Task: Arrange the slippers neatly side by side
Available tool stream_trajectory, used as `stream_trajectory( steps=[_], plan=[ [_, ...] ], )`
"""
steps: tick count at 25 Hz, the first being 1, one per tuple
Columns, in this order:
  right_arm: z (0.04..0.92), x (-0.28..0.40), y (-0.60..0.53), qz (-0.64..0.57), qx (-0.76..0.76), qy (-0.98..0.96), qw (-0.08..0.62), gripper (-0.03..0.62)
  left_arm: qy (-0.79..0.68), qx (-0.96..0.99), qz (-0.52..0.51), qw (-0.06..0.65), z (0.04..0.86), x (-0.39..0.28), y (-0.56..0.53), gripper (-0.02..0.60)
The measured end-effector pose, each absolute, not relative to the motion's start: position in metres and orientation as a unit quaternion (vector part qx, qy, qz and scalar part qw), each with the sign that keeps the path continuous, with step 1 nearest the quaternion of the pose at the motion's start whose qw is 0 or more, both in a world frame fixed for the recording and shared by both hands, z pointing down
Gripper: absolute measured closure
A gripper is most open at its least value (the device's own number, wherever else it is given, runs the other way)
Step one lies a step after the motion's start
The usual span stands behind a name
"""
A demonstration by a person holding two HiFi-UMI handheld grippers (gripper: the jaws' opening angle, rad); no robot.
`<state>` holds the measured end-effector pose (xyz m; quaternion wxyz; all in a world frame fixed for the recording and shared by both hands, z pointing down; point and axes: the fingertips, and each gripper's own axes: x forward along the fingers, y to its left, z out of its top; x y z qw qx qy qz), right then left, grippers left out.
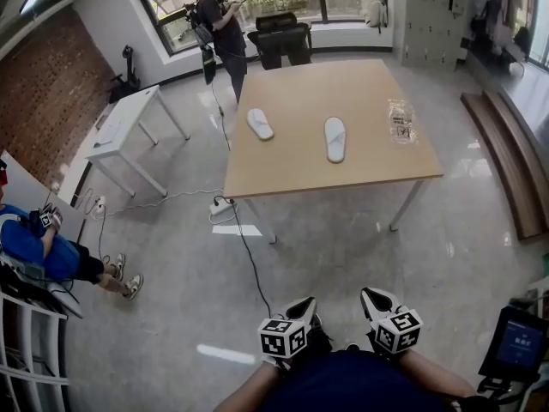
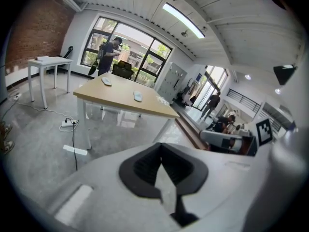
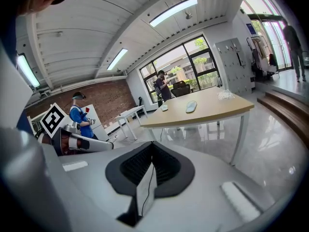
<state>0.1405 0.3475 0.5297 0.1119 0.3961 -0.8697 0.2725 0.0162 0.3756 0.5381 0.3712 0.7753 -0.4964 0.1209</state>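
**Both grippers closed and empty, well short of the table with the slippers**

The left gripper (image 1: 302,307) and the right gripper (image 1: 373,300) are low in the head view, close to the person's body. They point toward the wooden table (image 1: 283,174) across a stretch of grey floor. In each gripper's own view the jaws are pressed together with nothing between them.

The two white slippers lie on the tabletop, well apart. The left slipper (image 1: 260,124) is angled, and the right slipper (image 1: 334,139) lies nearly straight along the table's depth. A clear plastic bag (image 1: 401,120) sits near the right slipper, toward the table's right edge.

A black cable (image 1: 250,264) crosses the floor between the grippers and the table. It runs from a white power strip (image 1: 222,204) by the table's near left leg toward the person's feet.

A small white table (image 1: 129,120) stands to the left, and wooden steps (image 1: 513,157) run along the right side. A black chair (image 1: 281,37) stands beyond the far edge of the table, with a standing person (image 1: 225,31) beside it by the windows. A seated person in blue (image 1: 39,251) is at the far left, and a small screen (image 1: 519,343) glows at the lower right.
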Motion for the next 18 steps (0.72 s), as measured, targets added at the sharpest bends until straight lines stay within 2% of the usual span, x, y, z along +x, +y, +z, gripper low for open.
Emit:
stream_trajectory(
  steps=[18],
  plan=[
    [0.531,0.054,0.273,0.245,0.393,-0.873,0.153,0.583,-0.479,0.773,0.096,0.405,0.563,-0.062,0.314,0.578]
  ],
)
